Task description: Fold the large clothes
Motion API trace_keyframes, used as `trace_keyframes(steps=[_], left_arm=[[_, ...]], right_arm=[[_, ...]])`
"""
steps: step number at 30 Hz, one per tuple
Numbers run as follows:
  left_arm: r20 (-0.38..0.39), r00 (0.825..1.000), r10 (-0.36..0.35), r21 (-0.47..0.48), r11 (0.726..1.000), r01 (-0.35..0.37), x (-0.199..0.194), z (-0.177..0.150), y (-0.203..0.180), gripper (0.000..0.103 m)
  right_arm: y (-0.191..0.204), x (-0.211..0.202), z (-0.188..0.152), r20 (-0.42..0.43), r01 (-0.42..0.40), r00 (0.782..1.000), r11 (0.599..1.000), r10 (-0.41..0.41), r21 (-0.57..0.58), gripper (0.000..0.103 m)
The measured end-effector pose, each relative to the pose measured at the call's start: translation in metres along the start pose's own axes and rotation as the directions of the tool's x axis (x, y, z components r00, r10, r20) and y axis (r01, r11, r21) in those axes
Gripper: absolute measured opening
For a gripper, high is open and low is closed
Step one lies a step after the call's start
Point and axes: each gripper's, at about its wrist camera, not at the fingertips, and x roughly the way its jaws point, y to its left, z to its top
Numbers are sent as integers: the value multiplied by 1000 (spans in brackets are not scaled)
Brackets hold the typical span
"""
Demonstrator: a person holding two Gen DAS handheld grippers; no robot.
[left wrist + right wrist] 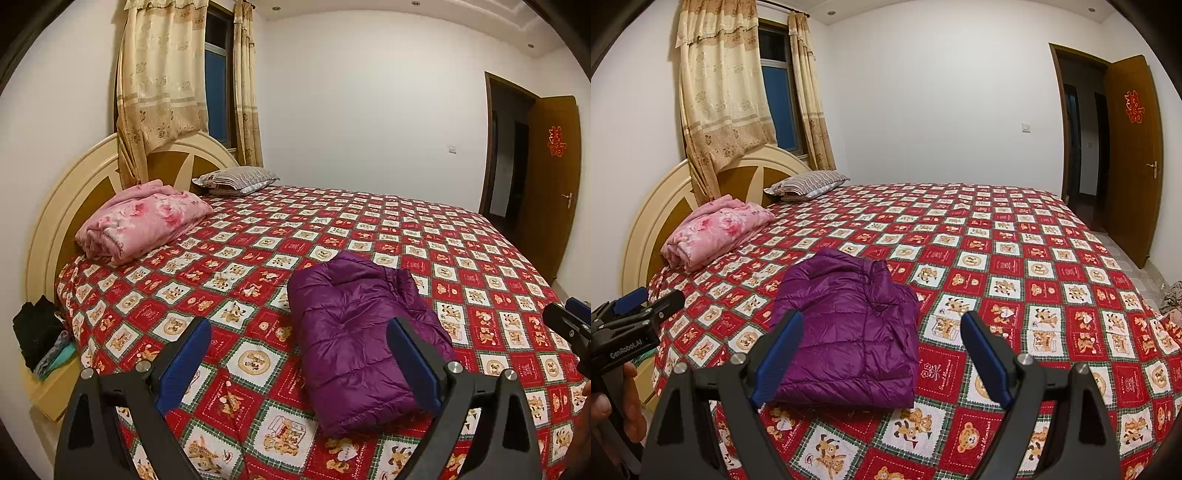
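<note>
Purple quilted puffer jacket [849, 332] is lying folded on the bed's red checked bear-print quilt [1015, 258], near its front edge.

Both tools are hovering spread and empty, touching nothing: the left tool [299, 332] is framing the bundle's left side, the right tool [882, 325] its right edge. To finish well, I would be pressing trapped air out and squaring the edges, since slick padding tends to spring open.

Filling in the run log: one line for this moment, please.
stage: fold looks done | purple puffer jacket: folded, on bed | left hand-held gripper: open, empty | right hand-held gripper: open, empty
</note>
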Motion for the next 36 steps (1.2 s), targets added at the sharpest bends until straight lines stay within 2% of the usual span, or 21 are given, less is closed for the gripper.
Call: trace_keyframes(steps=[28,36], left_arm=[[15,1000,2,5,1000,-2,3,3,-5,96],[34,999,27,42,999,-28,4,-1,-12,96]], right_arm=[[6,2,3,6,-4,1000,1000,4,0,89],[10,4,4,3,-5,1000,1000,5,-2,89]])
